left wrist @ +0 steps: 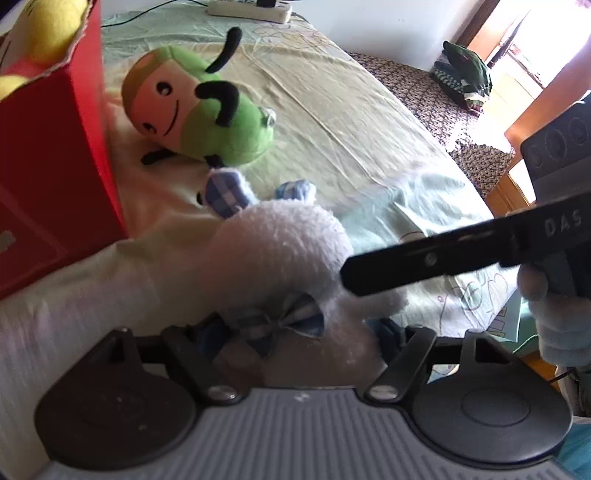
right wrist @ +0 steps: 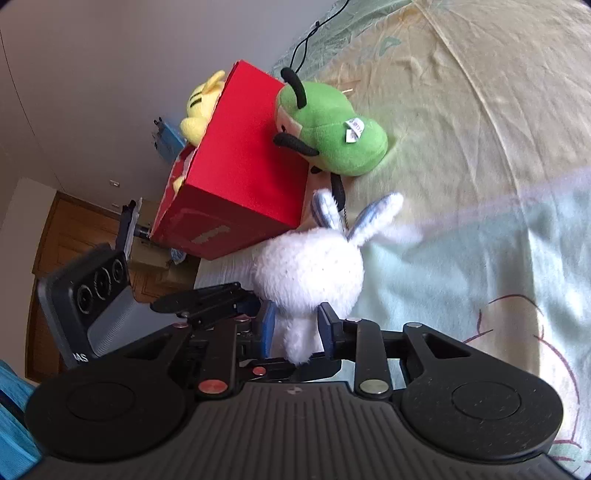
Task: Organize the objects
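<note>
White plush rabbit point(right wrist: 308, 266) sits right at both cameras, its lower body pinched between the blue pads of the right gripper point(right wrist: 297, 328). Left gripper point(left wrist: 295, 343) has its fingers on either side of the same rabbit near its checked bow tie point(left wrist: 284, 317) — whether they press on it or just flank it, I cannot tell. In the left wrist view the right gripper's black finger point(left wrist: 424, 258) touches the rabbit's flank, with a gloved hand point(left wrist: 554, 314) behind it. Rabbit ears, blue-checked inside, point toward the green plush point(right wrist: 332, 136), which lies on its side on the bed point(right wrist: 480, 129), touching the red box point(right wrist: 236, 170). Box stands toward the bed's left edge in the left wrist view, top torn open, a yellow plush point(right wrist: 201, 107) sticking out of it. Rabbit is just beside the box, near the green plush. White power strip point(left wrist: 247, 9) lies at the bed's far edge.
</note>
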The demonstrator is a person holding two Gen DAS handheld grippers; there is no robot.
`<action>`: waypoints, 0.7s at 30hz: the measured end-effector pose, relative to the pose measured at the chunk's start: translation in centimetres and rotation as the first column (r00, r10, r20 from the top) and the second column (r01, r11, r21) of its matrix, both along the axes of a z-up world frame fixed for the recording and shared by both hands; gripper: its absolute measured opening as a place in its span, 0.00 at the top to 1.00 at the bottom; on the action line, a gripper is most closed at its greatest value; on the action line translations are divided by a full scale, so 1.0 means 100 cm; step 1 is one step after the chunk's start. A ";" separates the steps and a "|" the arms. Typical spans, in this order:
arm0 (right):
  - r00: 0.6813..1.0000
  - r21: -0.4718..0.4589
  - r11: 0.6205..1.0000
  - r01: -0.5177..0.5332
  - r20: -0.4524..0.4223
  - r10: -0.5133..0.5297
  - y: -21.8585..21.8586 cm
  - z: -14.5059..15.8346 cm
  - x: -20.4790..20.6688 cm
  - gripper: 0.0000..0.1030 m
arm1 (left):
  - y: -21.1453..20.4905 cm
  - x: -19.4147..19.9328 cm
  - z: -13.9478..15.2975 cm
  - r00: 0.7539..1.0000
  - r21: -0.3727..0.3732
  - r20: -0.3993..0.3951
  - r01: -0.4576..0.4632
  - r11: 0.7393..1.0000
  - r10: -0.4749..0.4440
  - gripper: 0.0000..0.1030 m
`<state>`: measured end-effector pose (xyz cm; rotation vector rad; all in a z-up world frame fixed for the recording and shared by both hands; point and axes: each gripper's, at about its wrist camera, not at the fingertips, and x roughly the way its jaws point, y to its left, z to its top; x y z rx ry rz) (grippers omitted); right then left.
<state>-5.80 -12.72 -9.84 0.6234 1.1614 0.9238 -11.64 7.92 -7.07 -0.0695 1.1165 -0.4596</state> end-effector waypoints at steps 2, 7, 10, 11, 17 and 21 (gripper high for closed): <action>0.999 0.000 1.000 0.006 0.032 -0.006 -0.004 0.006 0.004 0.67 | 0.005 -0.002 -0.001 1.000 -0.008 -0.009 -0.027 1.000 0.027 0.23; 0.995 -0.001 0.998 0.064 0.074 -0.064 -0.004 0.003 0.028 0.65 | 0.017 -0.006 0.001 0.995 -0.015 -0.013 -0.098 0.995 0.098 0.20; 0.993 0.012 0.996 0.087 0.079 -0.088 0.010 -0.004 0.047 0.66 | 0.022 -0.007 0.004 0.991 -0.023 -0.016 -0.131 0.991 0.131 0.22; 0.993 0.008 0.996 0.089 0.079 -0.089 0.018 -0.007 0.054 0.66 | 0.022 -0.008 0.005 0.990 -0.022 -0.014 -0.139 0.990 0.138 0.23; 0.996 -0.052 0.995 0.086 0.033 -0.085 0.054 -0.029 0.081 0.75 | 0.020 -0.012 0.004 0.986 -0.004 -0.016 -0.168 0.986 0.168 0.23; 0.984 -0.079 0.984 0.162 0.086 -0.155 0.045 -0.028 0.085 0.92 | 0.023 -0.010 0.001 0.980 -0.008 -0.028 -0.196 0.980 0.196 0.23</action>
